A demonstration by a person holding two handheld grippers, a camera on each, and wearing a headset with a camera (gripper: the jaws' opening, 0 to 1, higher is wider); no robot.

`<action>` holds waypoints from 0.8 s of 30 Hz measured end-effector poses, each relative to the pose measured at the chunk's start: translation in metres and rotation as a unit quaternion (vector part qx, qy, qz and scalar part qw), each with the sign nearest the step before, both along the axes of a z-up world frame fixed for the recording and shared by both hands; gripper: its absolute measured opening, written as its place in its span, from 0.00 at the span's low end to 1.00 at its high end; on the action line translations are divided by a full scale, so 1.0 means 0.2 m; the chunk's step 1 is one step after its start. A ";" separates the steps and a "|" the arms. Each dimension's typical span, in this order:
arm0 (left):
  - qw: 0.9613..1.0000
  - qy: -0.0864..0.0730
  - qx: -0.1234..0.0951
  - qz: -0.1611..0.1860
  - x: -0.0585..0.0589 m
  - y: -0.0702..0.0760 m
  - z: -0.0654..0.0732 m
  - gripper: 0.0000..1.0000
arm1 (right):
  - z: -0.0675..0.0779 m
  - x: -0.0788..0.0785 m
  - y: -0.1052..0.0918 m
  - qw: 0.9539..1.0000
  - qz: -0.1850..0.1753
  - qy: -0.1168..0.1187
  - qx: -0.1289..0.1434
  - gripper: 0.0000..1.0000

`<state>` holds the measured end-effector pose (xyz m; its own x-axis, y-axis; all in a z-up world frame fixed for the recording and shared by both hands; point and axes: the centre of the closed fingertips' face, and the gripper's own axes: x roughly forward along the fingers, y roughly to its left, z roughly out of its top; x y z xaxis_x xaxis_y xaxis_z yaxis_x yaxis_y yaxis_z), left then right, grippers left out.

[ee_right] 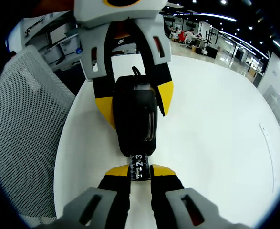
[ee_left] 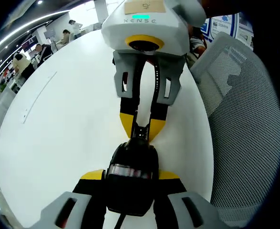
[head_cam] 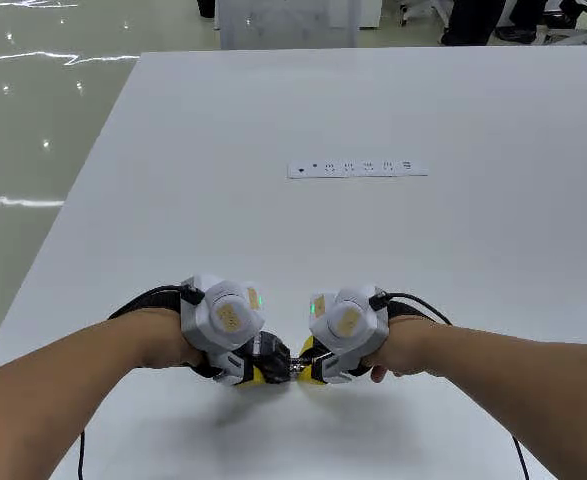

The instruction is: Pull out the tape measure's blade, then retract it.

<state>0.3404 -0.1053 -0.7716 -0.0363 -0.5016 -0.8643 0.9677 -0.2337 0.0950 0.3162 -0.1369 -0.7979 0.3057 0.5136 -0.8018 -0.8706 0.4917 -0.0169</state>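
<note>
Case [ee_right: 134,112] sits low over the near edge of the table [head_cam: 393,250], clamped between the left gripper [ee_left: 130,175] jaws as an anchor. Blade [ee_right: 139,164] barely drawn. Right gripper [ee_right: 140,171] is closed on the blade's tip, apparently placed for the pull.

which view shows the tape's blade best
Right gripper view: the blade faces the camera, numbers readable, pinched in the right gripper. Left gripper view shows a dark stub past the case; head view, just a tiny sliver.

"XENSE" on the right hand-held gripper [ee_left: 142,131]; "2 3" on the tape measure's blade [ee_right: 139,168].
</note>
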 end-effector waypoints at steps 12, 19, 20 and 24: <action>1.000 0.001 0.002 -0.001 0.00 0.00 0.00 0.35 | 0.00 -0.02 -0.04 1.000 -0.007 0.003 -0.001 0.14; 1.000 0.002 0.002 0.000 0.00 0.00 0.00 0.35 | 0.00 -0.03 -0.07 1.000 -0.011 0.004 -0.003 0.14; 1.000 0.002 0.002 0.000 0.00 0.00 0.00 0.35 | 0.00 -0.03 -0.07 1.000 -0.011 0.004 -0.003 0.14; 1.000 0.002 0.002 0.001 0.00 0.00 0.00 0.35 | 0.00 -0.04 -0.08 1.000 -0.013 0.004 -0.003 0.14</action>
<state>0.3409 -0.1047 -0.7714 -0.0399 -0.4985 -0.8660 0.9684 -0.2328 0.0894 0.3088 -0.1527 -0.7972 0.3135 0.5008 -0.8068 -0.8572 0.5148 -0.0135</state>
